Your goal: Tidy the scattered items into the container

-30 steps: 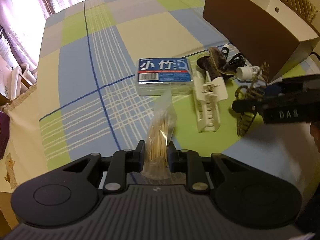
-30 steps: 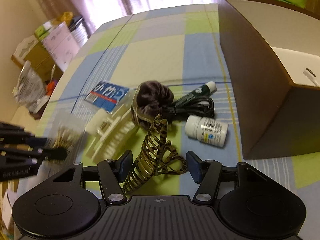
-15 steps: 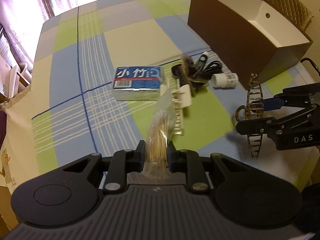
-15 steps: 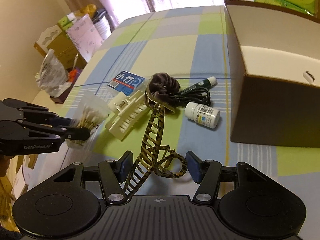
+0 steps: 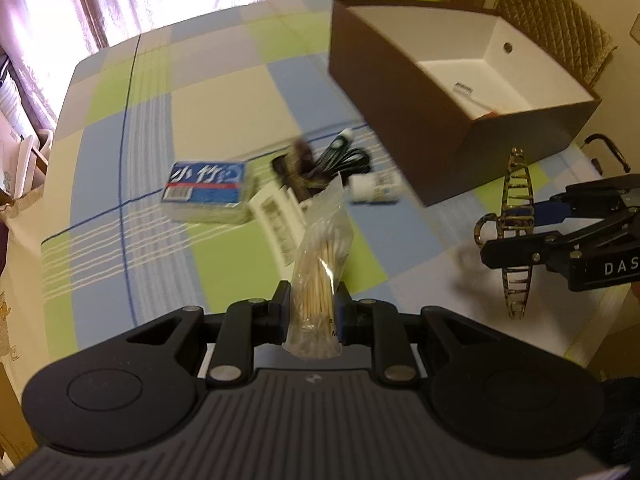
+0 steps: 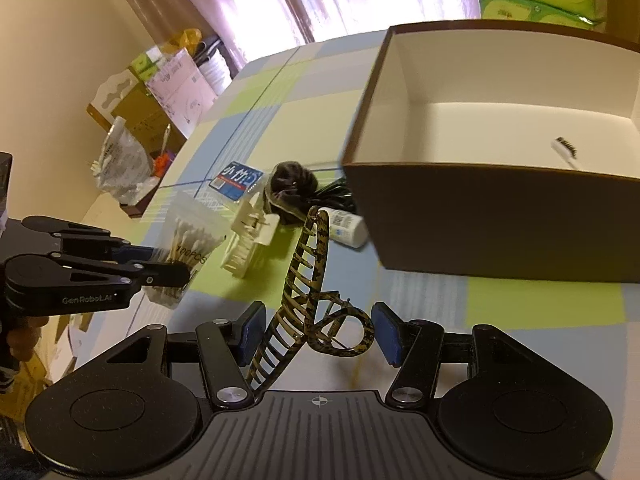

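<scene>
Box (image 6: pixel 500 224): brown outside, white inside, sitting open on the checked cloth (image 5: pixel 224 92); a brush (image 6: pixel 565 152) is lying inside, its handle cut off by the box wall. Beside the box, blurred: bottle (image 5: pixel 374 189), cable (image 5: pixel 346 156), scrunchie (image 6: pixel 291 184), white clip (image 6: pixel 250 240), blue pack (image 5: pixel 206 188). Left gripper (image 5: pixel 310 308) is pinching a swab bag (image 5: pixel 320 272), jaws nearly closed. Right gripper (image 6: pixel 316 334) is gripping a tortoiseshell hair claw (image 6: pixel 310 280), jaws about half apart, in front of the box.
</scene>
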Available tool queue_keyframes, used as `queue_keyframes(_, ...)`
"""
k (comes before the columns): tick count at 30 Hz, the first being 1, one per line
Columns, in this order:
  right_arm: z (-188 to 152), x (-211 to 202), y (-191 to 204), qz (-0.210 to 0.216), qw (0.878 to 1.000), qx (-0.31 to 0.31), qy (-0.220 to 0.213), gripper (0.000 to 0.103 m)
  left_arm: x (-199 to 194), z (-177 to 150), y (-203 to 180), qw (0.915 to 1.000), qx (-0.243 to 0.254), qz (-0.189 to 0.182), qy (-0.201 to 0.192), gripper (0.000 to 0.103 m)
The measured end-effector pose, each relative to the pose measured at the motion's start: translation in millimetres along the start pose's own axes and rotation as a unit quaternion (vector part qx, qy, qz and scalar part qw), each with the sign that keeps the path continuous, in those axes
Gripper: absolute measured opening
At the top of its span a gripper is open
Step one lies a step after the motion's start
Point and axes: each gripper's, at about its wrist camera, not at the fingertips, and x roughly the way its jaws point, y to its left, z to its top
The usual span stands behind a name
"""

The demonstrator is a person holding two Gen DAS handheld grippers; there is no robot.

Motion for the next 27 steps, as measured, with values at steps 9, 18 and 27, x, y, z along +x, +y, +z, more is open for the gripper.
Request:
queue_keyframes(9, 2.9, -36.6, -31.0, 0.018, 1.000, 0.002, -0.018, 0.060, -14.7, 17.2, -43.7, 0.9997, -0.005, 0.002, -0.023, 0.018)
queue_keyframes(18, 12.5, -74.6, -58.5, 0.046, 0.998, 0.006, -0.042, 0.060, -35.0, 41.7, -78.2, 0.9977, -0.009, -0.010, -0.067, 0.018)
queue_keyframes(27, 30.9, -111.8, -90.9, 0.049, 0.996, 0.014, -0.078, 0.060, -38.5, 72.6, -114.3, 0.9945, 0.003, -0.030, -0.100, 0.018)
